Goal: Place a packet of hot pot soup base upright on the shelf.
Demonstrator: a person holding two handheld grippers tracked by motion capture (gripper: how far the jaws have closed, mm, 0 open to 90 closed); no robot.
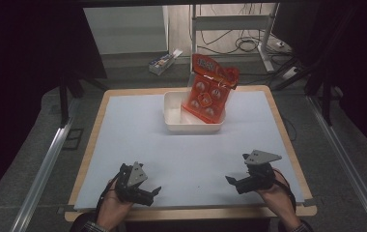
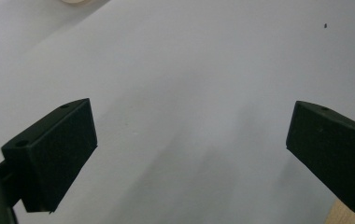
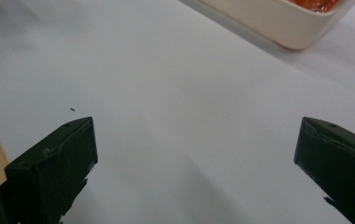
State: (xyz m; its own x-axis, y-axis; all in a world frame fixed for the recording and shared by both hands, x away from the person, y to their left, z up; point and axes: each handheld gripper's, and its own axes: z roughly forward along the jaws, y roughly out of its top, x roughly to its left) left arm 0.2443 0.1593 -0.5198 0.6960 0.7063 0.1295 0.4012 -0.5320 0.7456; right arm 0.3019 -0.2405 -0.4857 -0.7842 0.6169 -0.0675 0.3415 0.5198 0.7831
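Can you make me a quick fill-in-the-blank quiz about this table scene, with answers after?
1. The orange plastic snack bag leans in the ____ rectangular plastic tub.
2. The left tool has its jaws ____.
3. The right tool holds ____.
4. Both tools hover over the pale ____ table mat.

Answers: white; open; nothing; blue

One white tub (image 1: 181, 120) stands on the table; one orange packet (image 1: 208, 89) leans in it, showing what look like five round bumps, though the view is too coarse to be sure; two grippers, the left gripper (image 1: 155, 192) and the right gripper (image 1: 229, 181); one small box (image 1: 164, 61) lies on the floor beyond.
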